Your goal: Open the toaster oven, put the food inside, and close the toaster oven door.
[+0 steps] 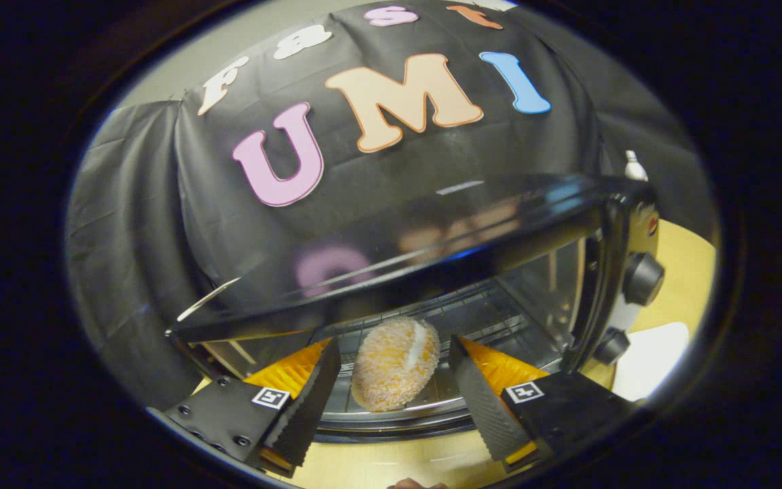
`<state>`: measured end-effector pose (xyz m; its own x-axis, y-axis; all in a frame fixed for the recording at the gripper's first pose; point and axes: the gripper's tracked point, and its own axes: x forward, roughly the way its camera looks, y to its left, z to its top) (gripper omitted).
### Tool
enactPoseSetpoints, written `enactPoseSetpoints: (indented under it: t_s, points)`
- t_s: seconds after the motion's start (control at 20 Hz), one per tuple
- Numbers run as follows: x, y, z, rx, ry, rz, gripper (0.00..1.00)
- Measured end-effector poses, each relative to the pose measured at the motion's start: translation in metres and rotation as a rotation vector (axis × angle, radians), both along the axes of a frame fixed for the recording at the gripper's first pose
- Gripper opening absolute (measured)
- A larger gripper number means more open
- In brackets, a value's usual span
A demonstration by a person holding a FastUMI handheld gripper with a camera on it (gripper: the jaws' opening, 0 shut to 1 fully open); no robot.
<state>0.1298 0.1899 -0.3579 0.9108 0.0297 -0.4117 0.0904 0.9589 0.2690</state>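
Fingers: our gripper [391,394] is spread wide, nothing pinched, each finger clear of the food with a gap on both sides.
Food: the sugary pastry [394,365] lies on the wire rack [472,319] inside the toaster oven [432,224], between our fingers and a bit ahead of the tips.
Step, as we read it: food looks delivered, so we're on backing out and then shutting the door.
How we'd do it: pull straight back along the fingers so neither one nudges the pastry.
Door: we can't really make it out here; we'd find it before pushing anything.
Watch out: the knobs [642,278] sit on the right panel, so keep off those.
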Motion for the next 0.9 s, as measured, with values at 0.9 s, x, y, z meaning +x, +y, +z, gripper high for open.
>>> enactPoseSetpoints:
  t_s: [0.9]
  points:
    - [-0.200, 0.002, -0.003, -0.007, 0.138, 0.335, 0.99]
